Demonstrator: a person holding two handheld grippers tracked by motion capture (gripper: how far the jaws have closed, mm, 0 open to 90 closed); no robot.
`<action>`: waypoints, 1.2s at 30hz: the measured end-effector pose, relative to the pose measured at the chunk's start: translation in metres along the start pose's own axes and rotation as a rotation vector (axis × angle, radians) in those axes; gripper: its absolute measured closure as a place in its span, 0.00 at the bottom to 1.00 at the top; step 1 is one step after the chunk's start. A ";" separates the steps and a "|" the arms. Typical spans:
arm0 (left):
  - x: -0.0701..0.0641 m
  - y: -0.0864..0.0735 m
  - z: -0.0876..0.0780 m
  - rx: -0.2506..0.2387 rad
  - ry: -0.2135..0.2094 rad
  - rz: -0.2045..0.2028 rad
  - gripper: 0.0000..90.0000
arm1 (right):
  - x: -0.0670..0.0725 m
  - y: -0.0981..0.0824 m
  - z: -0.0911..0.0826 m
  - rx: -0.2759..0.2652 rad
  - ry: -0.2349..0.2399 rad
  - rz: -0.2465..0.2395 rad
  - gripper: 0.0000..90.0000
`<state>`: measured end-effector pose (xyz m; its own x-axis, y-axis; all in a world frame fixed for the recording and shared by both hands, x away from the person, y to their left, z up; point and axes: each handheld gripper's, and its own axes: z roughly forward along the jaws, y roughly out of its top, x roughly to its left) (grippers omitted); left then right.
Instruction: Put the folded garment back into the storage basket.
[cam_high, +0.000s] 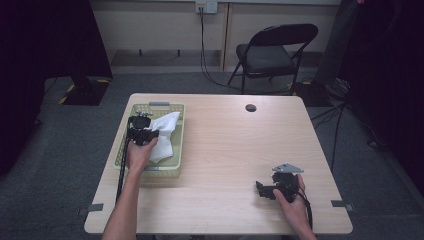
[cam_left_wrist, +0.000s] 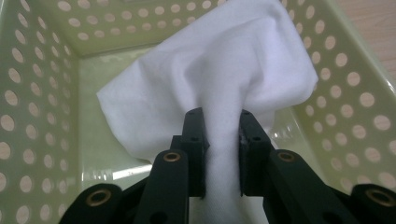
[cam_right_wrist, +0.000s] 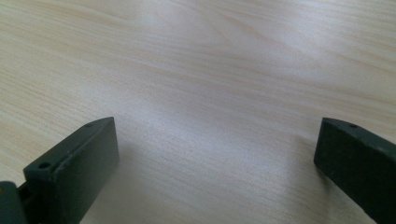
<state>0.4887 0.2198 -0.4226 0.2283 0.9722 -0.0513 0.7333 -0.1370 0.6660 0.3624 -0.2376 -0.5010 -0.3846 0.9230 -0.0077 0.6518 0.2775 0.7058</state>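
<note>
While the left claw (cam_left_wrist: 218, 154) pinched a gathered fold of the white cloth (cam_left_wrist: 219, 74), the cloth hung partly inside the pale green basket (cam_high: 176, 131) at the left of the surface (cam_high: 235, 150). Being soft, light and limp, it would likely drape and is best held by a bunched fold. The left gripper view showed the pinch closely; the high view showed the right claw (cam_high: 263, 190), jaws wide, resting apart and holding nothing.

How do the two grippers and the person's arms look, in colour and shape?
Both grippers are black. The left gripper has two flat, straight jaws on jointed links with brass-coloured pins, and a black cable trails from it. The right gripper carries a grey three-cornered plate on top. The forearms are bare, with no sleeves in view.
</note>
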 end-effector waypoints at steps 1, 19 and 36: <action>0.000 0.000 0.000 0.004 -0.003 -0.003 0.84 | 0.000 0.000 0.000 0.000 0.000 0.000 0.00; 0.007 0.001 0.005 0.040 -0.042 -0.066 0.13 | 0.000 0.000 0.000 0.000 0.002 -0.003 0.00; -0.011 0.002 -0.014 -0.063 0.054 -0.043 0.09 | 0.000 0.000 0.000 0.000 0.001 -0.003 0.00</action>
<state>0.4789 0.2113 -0.4102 0.1617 0.9860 -0.0416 0.6997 -0.0848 0.7094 0.3627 -0.2378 -0.5010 -0.3877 0.9217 -0.0090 0.6502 0.2805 0.7061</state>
